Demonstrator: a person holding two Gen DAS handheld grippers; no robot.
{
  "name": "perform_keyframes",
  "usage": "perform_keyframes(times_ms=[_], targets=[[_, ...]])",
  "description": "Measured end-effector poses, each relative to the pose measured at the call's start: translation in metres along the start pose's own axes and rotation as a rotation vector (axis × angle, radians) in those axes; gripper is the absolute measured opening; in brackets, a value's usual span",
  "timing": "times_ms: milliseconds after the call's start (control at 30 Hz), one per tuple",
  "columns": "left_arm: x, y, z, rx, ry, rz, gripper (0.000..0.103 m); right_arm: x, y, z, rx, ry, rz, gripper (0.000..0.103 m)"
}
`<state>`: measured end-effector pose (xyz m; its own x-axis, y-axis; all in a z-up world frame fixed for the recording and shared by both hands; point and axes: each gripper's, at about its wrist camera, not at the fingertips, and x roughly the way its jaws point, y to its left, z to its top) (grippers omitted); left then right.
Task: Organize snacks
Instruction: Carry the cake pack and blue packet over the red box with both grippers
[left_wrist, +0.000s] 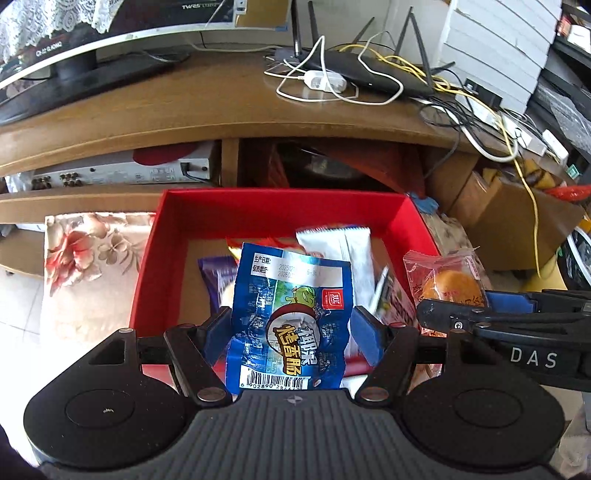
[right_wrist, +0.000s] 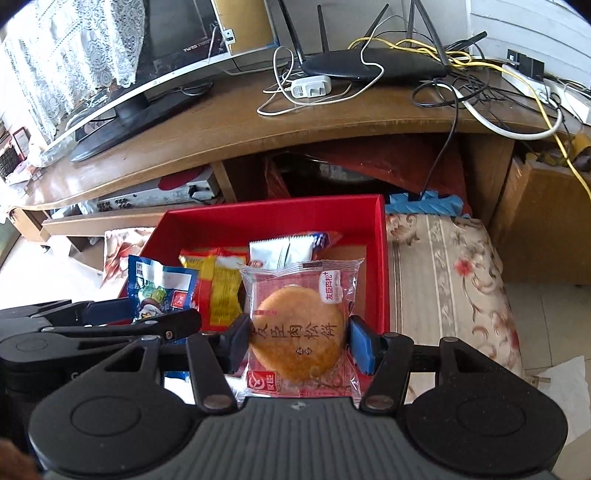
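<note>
Pinching glossy crinkled blue sausage packet (left_wrist: 286, 321), left jaws; right jaws clamp clear-wrapped round pastry (right_wrist: 299, 334) over red box (right_wrist: 382, 258).

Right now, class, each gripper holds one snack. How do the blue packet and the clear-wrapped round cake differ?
The blue packet, in the left gripper, is opaque and printed, hiding its contents; the round cake, in the right gripper, sits in a clear wrapper, so the golden pastry shows. The packet looks crinkled; the cake's wrapper lies flatter. Both are held upright over the red box.
</note>
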<state>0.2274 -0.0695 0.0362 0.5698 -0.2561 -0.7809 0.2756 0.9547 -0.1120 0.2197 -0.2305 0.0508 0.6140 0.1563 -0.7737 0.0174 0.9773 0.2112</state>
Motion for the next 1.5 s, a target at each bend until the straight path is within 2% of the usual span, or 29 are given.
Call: perform_keyframes(times_ms=[367,833,1000,1267,1500], targets=[[0.038,0.010,0.016,-0.026,0.037,0.027,0.074,0.042,-0.006,0.021,0.000,0.039,-0.015,0.055],[0.060,0.018,0.022,-0.031,0.026,0.083,0.074,0.076,-0.008,0.030,0.011,0.063,0.004,0.055],[0.070,0.023,0.020,-0.064,0.056,0.065,0.069,0.087,-0.007,0.030,0.004,0.074,-0.004,0.055],[0.069,0.023,0.019,-0.063,0.049,0.081,0.070,0.091,-0.008,0.032,-0.009,0.082,-0.007,0.056],[0.067,0.020,0.021,-0.048,0.037,0.094,0.077,0.096,-0.010,0.034,-0.010,0.083,-0.033,0.057]])
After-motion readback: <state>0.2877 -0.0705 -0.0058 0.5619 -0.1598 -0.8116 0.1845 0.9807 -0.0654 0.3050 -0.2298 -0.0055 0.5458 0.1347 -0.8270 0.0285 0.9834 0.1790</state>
